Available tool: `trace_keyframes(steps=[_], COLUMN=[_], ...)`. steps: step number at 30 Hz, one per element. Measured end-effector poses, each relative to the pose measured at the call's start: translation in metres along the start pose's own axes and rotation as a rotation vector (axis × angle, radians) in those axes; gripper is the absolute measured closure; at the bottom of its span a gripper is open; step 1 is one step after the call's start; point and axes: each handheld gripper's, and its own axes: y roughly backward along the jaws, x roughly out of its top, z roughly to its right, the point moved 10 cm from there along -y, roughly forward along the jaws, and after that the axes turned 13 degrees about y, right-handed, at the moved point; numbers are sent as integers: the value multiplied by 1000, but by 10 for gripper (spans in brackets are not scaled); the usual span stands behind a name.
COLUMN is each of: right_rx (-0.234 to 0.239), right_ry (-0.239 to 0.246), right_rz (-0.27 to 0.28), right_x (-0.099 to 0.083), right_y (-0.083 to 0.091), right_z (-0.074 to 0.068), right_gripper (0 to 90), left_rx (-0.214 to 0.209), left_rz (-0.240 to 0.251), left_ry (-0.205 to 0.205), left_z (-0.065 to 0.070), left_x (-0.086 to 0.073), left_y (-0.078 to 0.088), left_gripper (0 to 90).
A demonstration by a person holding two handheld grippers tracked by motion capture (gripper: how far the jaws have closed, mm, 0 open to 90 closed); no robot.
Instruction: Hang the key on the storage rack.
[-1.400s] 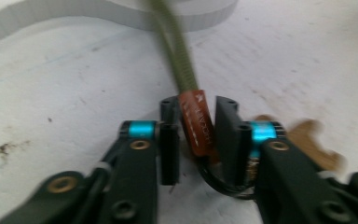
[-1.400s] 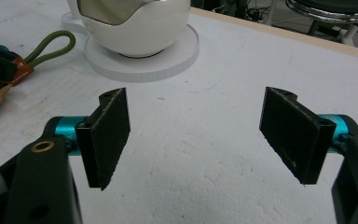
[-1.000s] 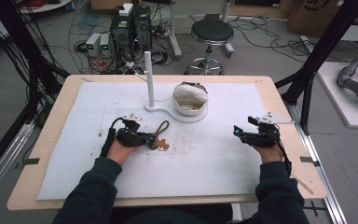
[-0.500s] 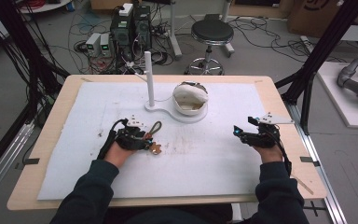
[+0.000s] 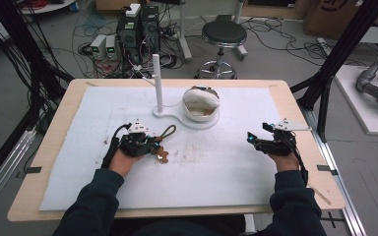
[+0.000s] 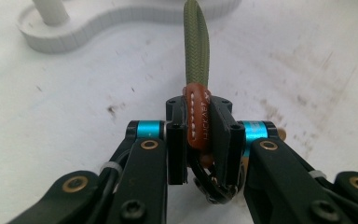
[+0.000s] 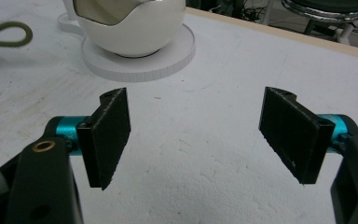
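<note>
White matting lies bare around the left hand-held gripper [image 6: 200, 140] clamping a keychain strap [image 6: 196, 60]; right hand-held gripper [image 7: 198, 130] gapes.

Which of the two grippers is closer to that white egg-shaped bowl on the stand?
Left. The left gripper, clamped on a keychain strap, sits in front-left of the bowl; the right gripper rests open, farther off to its front-right.

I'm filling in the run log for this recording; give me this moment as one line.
left gripper: shut on brown leather tab, jaws just closed | olive cord loop: toward stand | right gripper: open, empty
</note>
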Motion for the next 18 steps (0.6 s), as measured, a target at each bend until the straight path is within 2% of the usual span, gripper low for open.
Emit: trace_keyframes(steps=[1,2,3,4,5,6,11,12,15,17,18], right_rx=[0,0,-2,-1,-1,-1,-1,-2,-2,-2,-2], right_ry=[0,-1,-4,-8,-6,-6,1,-2,1,1,1], right_rz=[-1,6,6,8,8,8,11,11,9,9,9], right_x=[0,1,1,1,1,1,2,2,1,2,2], right_y=[0,1,1,2,2,2,2,1,1,1,1], right_z=[0,0,0,0,0,0,0,0,0,0,0], right_gripper=[252,252,252,252,252,252,252,252,252,252,252], left_rx=[-9,-32,-48,-48,-61,-61,-75,-94,-107,-128,-128], left_rz=[27,89,119,119,162,162,245,278,303,349,349], left_ry=[20,53,53,53,62,62,61,66,73,90,90], left_z=[-1,-1,-1,-1,-1,-1,-6,-7,-9,-13,-13], left_x=[4,13,17,17,25,25,45,54,63,80,80], left_y=[4,13,18,18,28,28,50,57,64,74,74], left_gripper=[770,770,770,770,769,769,770,770,770,770,770])
